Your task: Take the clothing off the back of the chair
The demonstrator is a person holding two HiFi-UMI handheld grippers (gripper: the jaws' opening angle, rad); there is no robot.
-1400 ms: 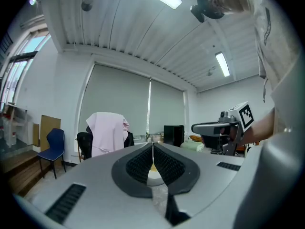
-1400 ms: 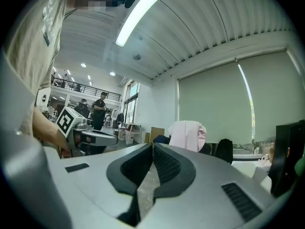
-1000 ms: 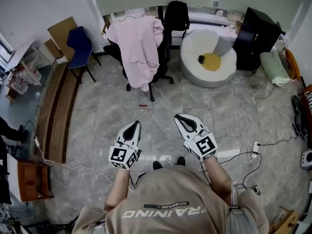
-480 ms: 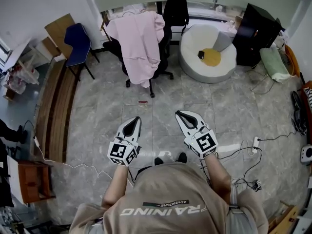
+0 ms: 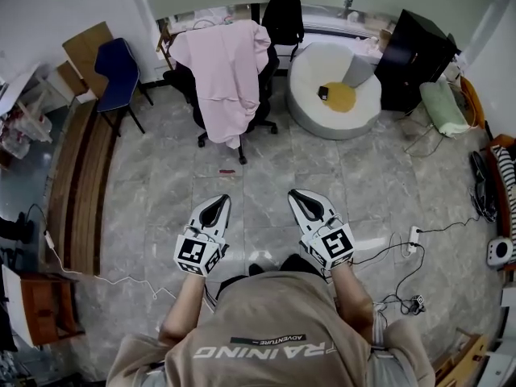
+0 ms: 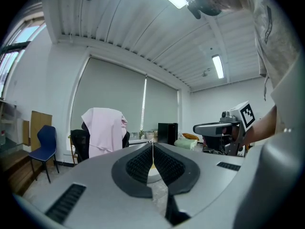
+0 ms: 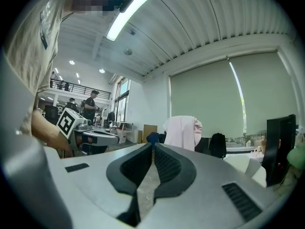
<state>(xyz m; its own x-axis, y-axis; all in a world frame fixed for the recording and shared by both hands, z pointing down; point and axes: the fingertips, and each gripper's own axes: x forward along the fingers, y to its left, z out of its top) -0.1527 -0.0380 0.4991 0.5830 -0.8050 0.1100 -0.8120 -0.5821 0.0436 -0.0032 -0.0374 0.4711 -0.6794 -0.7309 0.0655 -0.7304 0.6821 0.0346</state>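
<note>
1. The left gripper (image 5: 218, 202) and the right gripper (image 5: 297, 194) are side by side, each with its jaws pressed together and empty.
2. Well ahead of both, across the tiled floor (image 5: 266, 176), a pink shirt (image 5: 225, 71) hangs over the back of a black office chair (image 5: 269, 79).
3. Beyond the right gripper is a round white seat (image 5: 310, 95).

You shifted slightly to the right: the chair (image 5: 260, 95) with the pink clothing (image 5: 222, 71) and the white round seat (image 5: 310, 95) slid toward the head view's upper left, and your left gripper (image 5: 216, 203) and right gripper (image 5: 300, 197) moved along with you.
</note>
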